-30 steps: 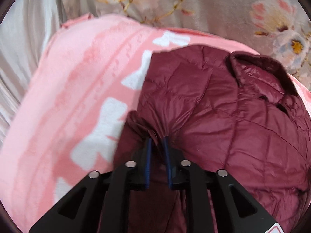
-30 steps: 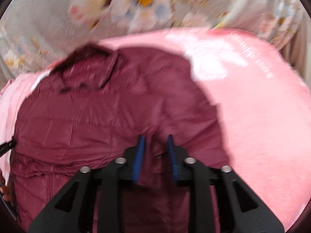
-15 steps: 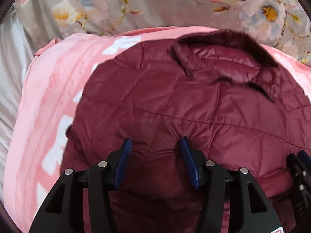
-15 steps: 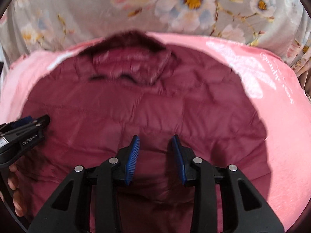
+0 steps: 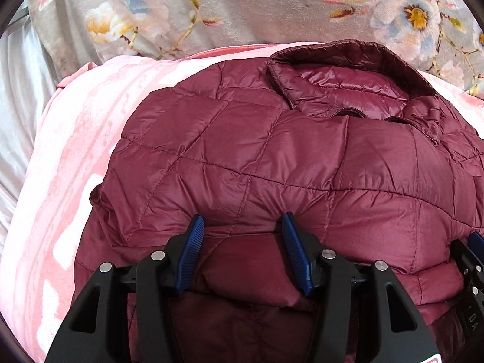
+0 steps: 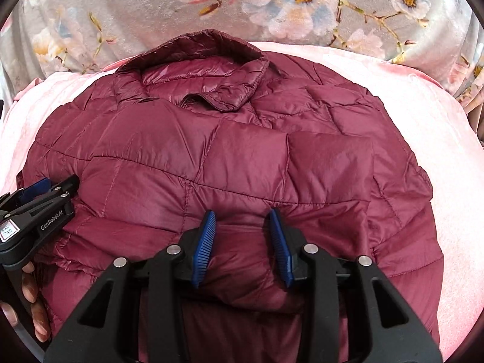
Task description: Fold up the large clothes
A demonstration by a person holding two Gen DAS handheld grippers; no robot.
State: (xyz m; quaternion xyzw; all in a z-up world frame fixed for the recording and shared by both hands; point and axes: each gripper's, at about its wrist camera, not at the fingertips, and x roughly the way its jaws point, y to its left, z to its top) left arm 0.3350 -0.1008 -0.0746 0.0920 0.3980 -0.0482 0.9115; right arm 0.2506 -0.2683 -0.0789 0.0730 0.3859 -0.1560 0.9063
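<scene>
A maroon quilted puffer jacket [image 5: 272, 157] lies on a pink blanket [image 5: 69, 163], folded over itself, its collar [image 5: 341, 69] at the far end. It also shows in the right wrist view [image 6: 230, 157]. My left gripper [image 5: 242, 227] is open, its blue pads resting at the near folded edge, nothing held between them. My right gripper [image 6: 242, 216] is open at the same folded edge, further right. The left gripper [image 6: 45, 187] shows at the left of the right wrist view, the right gripper [image 5: 475, 248] at the right edge of the left wrist view.
A grey floral bedcover [image 6: 272, 6] lies beyond the blanket [image 6: 447, 181]. Pale grey fabric [image 5: 18, 96] is at the far left. Bare pink blanket surrounds the jacket on both sides.
Both grippers were shut on jacket fabric a second ago. They carried it toward the collar, then opened and let it go; the jacket now lies folded.
</scene>
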